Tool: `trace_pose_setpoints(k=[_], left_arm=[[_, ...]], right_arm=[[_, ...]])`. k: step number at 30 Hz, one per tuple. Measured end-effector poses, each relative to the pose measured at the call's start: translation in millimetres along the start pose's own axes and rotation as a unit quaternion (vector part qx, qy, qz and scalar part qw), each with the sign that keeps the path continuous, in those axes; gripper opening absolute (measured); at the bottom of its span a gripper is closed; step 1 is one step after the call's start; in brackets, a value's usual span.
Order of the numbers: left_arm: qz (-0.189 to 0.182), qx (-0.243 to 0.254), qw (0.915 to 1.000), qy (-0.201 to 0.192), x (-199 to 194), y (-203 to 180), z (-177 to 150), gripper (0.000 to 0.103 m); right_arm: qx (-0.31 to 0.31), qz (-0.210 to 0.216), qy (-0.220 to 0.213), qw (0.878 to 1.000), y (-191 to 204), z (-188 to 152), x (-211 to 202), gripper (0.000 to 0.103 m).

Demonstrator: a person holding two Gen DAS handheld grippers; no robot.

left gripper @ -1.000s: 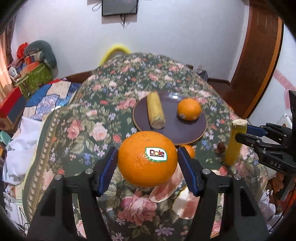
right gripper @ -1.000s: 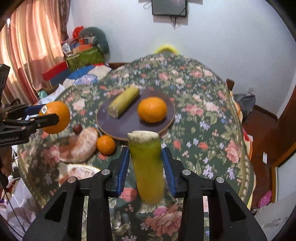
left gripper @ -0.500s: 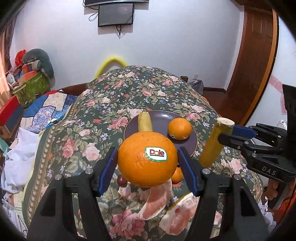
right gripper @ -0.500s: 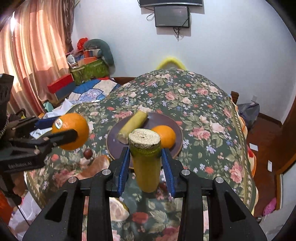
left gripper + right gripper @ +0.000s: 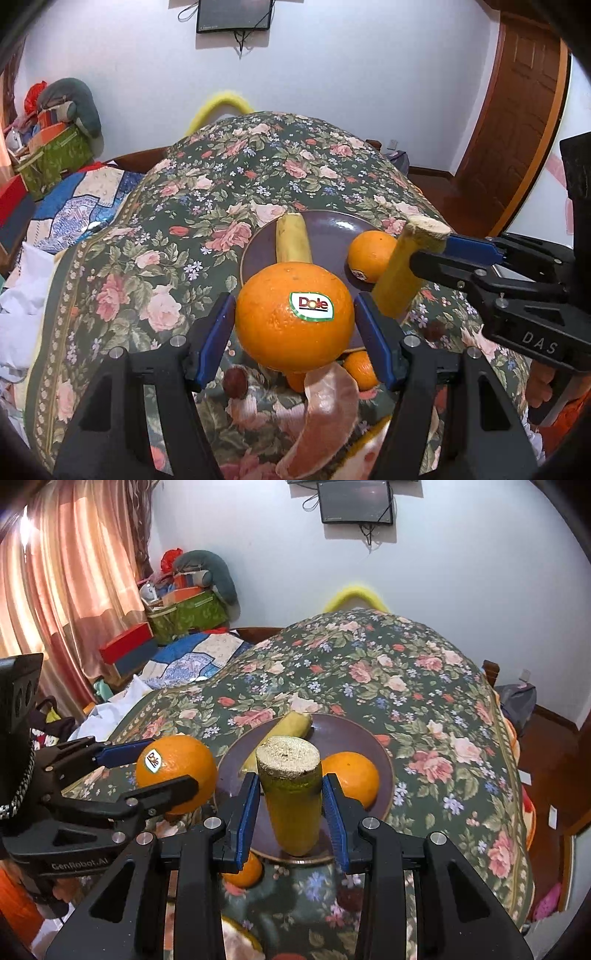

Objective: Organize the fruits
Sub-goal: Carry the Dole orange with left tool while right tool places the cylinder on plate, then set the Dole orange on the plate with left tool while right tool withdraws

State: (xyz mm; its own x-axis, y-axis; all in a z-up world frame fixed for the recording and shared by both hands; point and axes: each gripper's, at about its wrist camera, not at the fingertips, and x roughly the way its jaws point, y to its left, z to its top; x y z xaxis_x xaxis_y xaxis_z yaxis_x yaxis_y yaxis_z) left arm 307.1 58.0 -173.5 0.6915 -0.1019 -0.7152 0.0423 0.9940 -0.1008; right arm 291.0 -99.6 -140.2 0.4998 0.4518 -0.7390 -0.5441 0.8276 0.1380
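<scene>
My left tool (image 5: pixel 294 325) grips the stickered orange (image 5: pixel 293 317) above the plate's (image 5: pixel 332 229) near rim; my right tool (image 5: pixel 291 808) clamps the yellow-green stalk (image 5: pixel 291 794) over that plate

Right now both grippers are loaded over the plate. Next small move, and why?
Probably lower the left gripper and set its Dole-stickered orange on the bare near-left part of the dark plate. That plate already holds another orange and a yellow cut stalk. The right gripper holds its own stalk piece upright over the plate's front, so one at a time looks safer.
</scene>
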Motion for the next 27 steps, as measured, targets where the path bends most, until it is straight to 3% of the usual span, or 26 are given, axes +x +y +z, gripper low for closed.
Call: trace_pose_setpoints(k=[17, 27], left_arm=[[0.001, -0.014, 0.9996, 0.024, 42.5, 22.3, 0.5, 0.065], [-0.006, -0.002, 0.9997, 0.024, 46.6, 10.2, 1.9, 0.066]], right_arm=[[-0.017, -0.021, 0.005, 1.0, -5.3, 20.2, 45.4, 0.032], [-0.014, -0.023, 0.021, 0.999, -13.8, 4.3, 44.0, 0.032]])
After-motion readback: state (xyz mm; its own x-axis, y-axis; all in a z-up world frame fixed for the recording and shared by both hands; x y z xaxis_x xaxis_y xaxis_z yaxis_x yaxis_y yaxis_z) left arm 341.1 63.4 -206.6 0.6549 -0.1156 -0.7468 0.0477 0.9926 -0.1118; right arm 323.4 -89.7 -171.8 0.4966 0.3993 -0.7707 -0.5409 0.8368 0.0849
